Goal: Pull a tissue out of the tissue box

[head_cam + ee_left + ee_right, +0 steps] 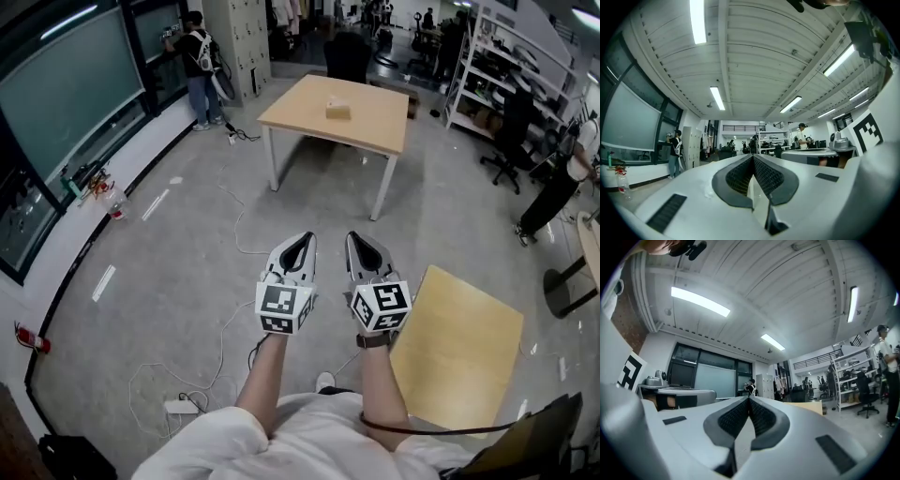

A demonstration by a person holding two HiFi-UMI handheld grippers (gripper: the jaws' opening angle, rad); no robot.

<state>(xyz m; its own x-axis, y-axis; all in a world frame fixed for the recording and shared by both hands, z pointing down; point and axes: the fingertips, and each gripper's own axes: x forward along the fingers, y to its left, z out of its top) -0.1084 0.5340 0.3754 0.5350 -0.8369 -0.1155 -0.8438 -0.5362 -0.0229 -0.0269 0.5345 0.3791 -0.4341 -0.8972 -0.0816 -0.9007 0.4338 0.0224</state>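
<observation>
A small tan tissue box sits near the middle of a light wooden table far ahead in the head view. My left gripper and right gripper are held side by side over the grey floor, well short of the table, pointing toward it. Both are shut with nothing between the jaws. In the left gripper view the left gripper has its pads meeting at the tips, and the right gripper looks the same in its own view. The table's edge shows just beyond the right jaws.
A second wooden tabletop lies close on my right. Cables and a power strip trail over the floor at the lower left. A person stands by the window wall at the far left. Shelving and an office chair stand at the right.
</observation>
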